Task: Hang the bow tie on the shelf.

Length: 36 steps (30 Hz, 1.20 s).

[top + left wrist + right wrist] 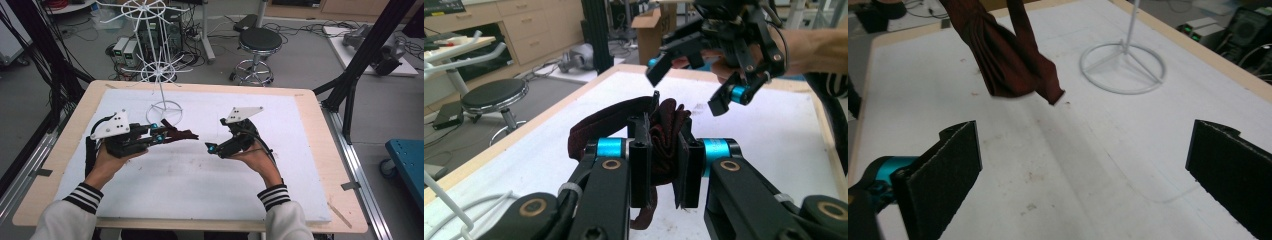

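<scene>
A white foam sheet (200, 190), scuffed and faintly stained, covers most of a pale wooden table (60, 150). At its far edge stands a white wire rack (159, 70) on a ring base, its thin pole rising to spoked hoops; the top is cut off by the frame in the high view. Beyond the table the grey floor holds a black round stool (259, 40), tangled cables, some boxes of electronics and black frame struts (365, 55). A blue cart (407, 162) sits at the right edge, half out of view.

The left gripper (663, 170) has its jaws pressed together on a dark red cloth (664, 135), which bunches between the pads and loops out to the side. In the high view the cloth (177, 132) hangs just off the gripper's tips, near the rack's base and, as far as I can judge, lifted clear of the foam. The right gripper (1083, 175) stands spread wide with nothing between its jaws, facing the cloth's dangling end from near by.

Both sleeves carry striped cuffs (82, 197). The person's hands are largely hidden under the grippers' black bodies, and the upper end of the cloth is cut off at the top of the right gripper view.
</scene>
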Tool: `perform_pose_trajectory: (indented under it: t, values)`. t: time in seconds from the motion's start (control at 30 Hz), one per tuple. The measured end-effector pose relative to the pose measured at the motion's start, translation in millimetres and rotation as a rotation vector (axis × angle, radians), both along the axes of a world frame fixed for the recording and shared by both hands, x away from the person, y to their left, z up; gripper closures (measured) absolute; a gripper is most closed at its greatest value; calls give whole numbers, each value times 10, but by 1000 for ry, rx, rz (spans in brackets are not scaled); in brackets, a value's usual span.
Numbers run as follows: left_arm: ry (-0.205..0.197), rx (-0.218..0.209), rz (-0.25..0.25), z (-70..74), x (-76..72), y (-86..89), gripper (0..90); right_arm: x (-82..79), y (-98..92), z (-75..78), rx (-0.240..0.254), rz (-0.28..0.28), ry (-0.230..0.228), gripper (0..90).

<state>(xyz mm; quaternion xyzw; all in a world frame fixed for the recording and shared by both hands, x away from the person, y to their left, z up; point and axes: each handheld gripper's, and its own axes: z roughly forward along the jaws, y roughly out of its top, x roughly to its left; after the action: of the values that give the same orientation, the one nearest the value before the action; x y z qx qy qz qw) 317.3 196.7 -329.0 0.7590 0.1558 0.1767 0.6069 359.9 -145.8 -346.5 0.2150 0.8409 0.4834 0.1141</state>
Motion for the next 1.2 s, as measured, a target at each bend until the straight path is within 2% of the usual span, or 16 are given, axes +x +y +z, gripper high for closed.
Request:
perform_pose_trajectory:
  t: [0.2, 0.37, 0.53, 0.6, 0.67, 0.83, 1.0, 1.07, 1.2]
  values:
    - [19, -36, 21, 18, 55, 98, 798, -122, -187, 27, 31, -60, -39, 7]
    - [32, -55, 33, 86, 106, 140, 798, -227, -318, -15, 40, -109, -53, 7]
    - [51, -78, 56, 168, 148, 190, 798, -332, -429, -92, 33, -143, -69, 7]
    - [62, -85, 67, 206, 164, 216, 798, -363, -461, -95, 11, -159, -65, 7]
    - [71, -84, 84, 244, 181, 241, 798, -413, -503, -103, 41, -164, -87, 7]
    - [80, -79, 109, 323, 205, 275, 798, -495, -605, -139, 62, -198, -107, 7]
    - [93, -83, 121, 384, 227, 296, 797, -584, -741, -205, 123, -226, -124, 7]
    - [98, -71, 128, 410, 238, 304, 798, -620, -797, -244, 136, -244, -131, 7]
    - [105, -80, 136, 443, 257, 322, 797, -686, -865, -303, 150, -269, -144, 7]
